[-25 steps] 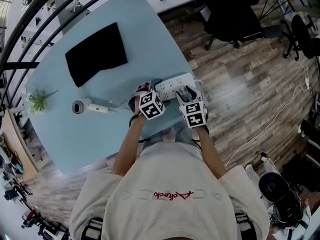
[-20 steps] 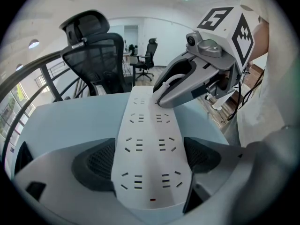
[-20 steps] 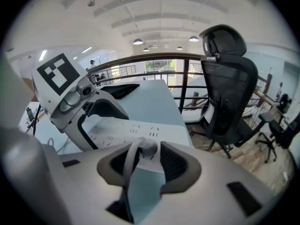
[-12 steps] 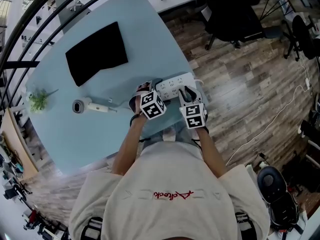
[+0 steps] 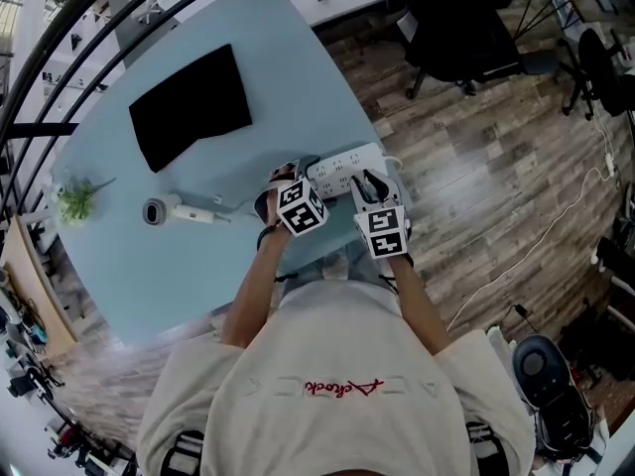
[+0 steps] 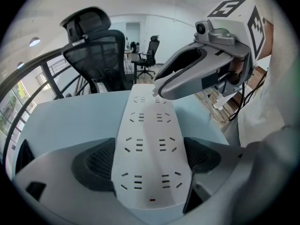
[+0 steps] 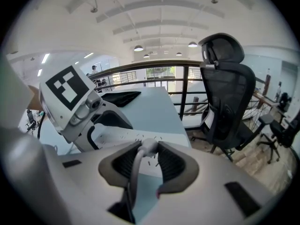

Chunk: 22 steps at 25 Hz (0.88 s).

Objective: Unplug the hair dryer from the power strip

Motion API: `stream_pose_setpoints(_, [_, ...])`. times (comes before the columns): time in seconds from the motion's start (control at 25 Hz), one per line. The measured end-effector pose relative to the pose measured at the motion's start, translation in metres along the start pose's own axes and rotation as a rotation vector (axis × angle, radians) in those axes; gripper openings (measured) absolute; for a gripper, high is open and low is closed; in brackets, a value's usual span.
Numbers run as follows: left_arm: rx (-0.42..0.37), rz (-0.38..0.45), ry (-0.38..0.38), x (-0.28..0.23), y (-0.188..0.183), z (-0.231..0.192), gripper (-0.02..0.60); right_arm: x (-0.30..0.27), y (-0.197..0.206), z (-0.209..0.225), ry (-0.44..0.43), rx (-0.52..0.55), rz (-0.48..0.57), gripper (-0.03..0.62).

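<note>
A white power strip (image 5: 342,167) lies near the right edge of the light-blue table (image 5: 149,276). My left gripper (image 6: 147,158) is shut on the strip's near end (image 6: 145,125), with both pads pressed against its sides. My right gripper (image 7: 147,162) is shut on a white plug (image 7: 148,146) seated in the strip (image 7: 126,136), and the plug's grey cord (image 7: 132,179) runs back between the jaws. In the head view the left gripper (image 5: 288,178) and right gripper (image 5: 369,181) sit side by side over the strip. The hair dryer (image 5: 184,211) lies further left on the table.
A black mat (image 5: 190,105) lies at the back of the table and a small green plant (image 5: 77,201) at its left edge. A black office chair (image 5: 461,28) stands on the wood floor beyond the table. A white cable (image 5: 536,246) trails across the floor at right.
The right gripper's jaws have come together onto the plug. Both hands have stayed in place over the strip.
</note>
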<state>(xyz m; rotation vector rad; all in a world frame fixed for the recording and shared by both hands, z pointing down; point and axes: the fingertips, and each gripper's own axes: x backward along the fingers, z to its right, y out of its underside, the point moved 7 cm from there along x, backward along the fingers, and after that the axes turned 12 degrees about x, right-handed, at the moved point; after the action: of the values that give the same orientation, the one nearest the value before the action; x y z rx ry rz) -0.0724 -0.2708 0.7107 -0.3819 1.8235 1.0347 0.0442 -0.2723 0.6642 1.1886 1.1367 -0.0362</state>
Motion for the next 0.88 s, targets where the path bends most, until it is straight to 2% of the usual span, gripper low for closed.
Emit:
stream_pose_setpoints(0.16, [-0.005, 0.009, 0.003, 0.001, 0.000, 0.002, 0.434, -0.001, 0.005, -0.001, -0.006, -0.007, 0.000, 0.123])
stream_pose_setpoints(0.28, [-0.020, 0.054, 0.002, 0.003, 0.001, 0.003, 0.434, 0.001, 0.005, 0.001, -0.003, -0.023, 0.015, 0.123])
stream_pose_setpoints(0.6, [0.011, 0.172, 0.002, 0.027, -0.001, 0.010, 0.434, 0.006, 0.012, 0.005, -0.004, -0.045, 0.021, 0.123])
stream_pose_setpoints(0.72, [0.067, 0.252, -0.012, 0.041, -0.004, 0.005, 0.433, 0.007, 0.010, 0.002, -0.013, -0.042, 0.033, 0.123])
stream_pose_setpoints(0.88, [0.218, 0.404, -0.020, 0.053, -0.005, 0.000, 0.430, 0.012, 0.005, 0.003, -0.016, -0.042, 0.066, 0.123])
